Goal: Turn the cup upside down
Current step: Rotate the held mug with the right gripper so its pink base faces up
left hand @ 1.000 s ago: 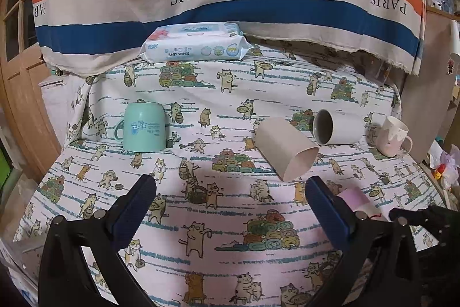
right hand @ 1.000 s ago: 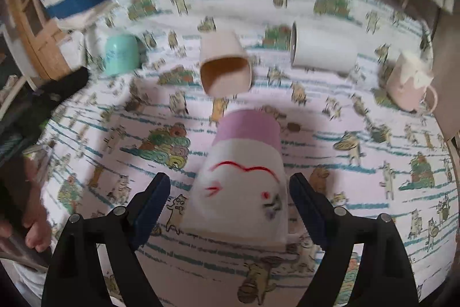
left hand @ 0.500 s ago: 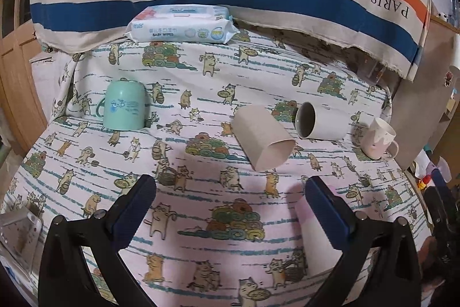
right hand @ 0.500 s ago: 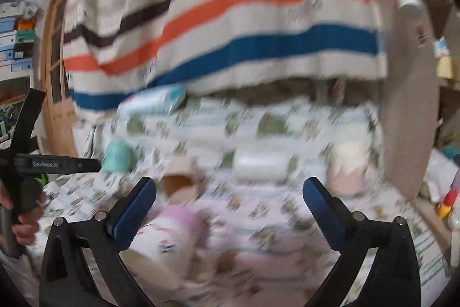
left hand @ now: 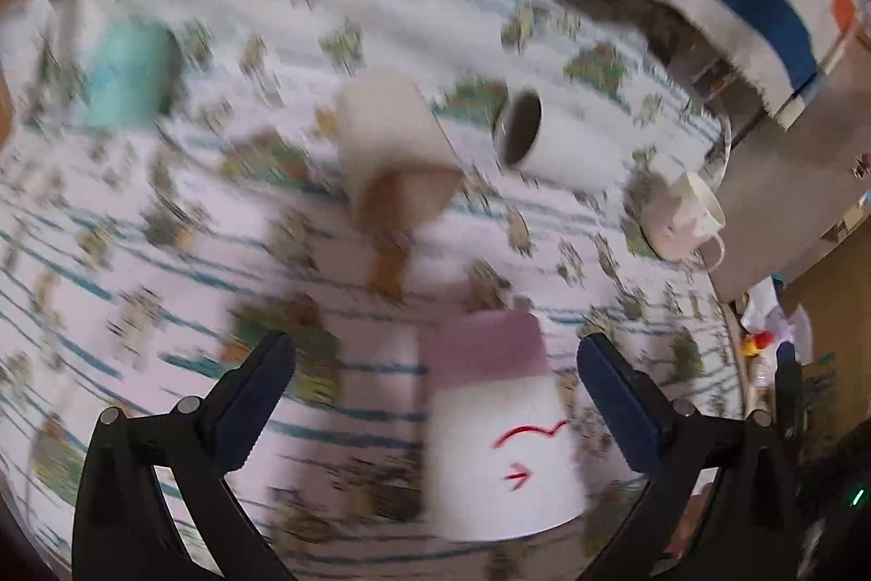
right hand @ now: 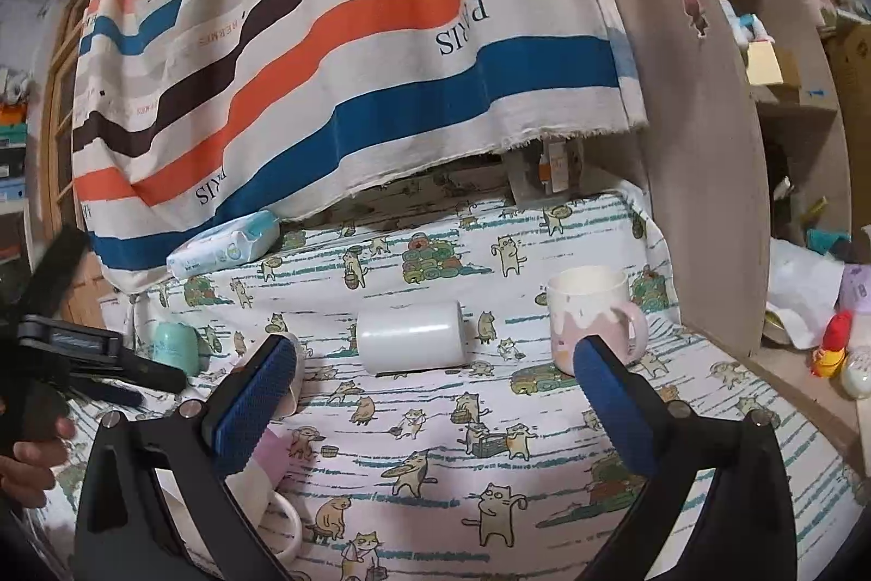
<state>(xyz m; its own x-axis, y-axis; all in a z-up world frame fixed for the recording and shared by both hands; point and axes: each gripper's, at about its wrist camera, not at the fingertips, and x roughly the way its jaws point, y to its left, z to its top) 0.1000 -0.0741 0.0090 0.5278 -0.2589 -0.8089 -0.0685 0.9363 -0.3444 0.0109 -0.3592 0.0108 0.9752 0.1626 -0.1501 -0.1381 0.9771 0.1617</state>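
The white cup [left hand: 503, 439] with a pink base and red markings stands upside down on the cat-print cloth [left hand: 163, 254].

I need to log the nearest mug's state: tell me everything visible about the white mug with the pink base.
The mug stands upside down on the cat-print cloth, pink base up, rim down. Its white, ceramic-looking body carries red line markings. It sits between the left gripper's open fingers, untouched. The right wrist view shows its handle behind that gripper's left finger.

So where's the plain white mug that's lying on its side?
The white mug lies on the cat-print cloth near the middle of the right wrist view, between the beige cup on its left and the upright pink mug on its right.
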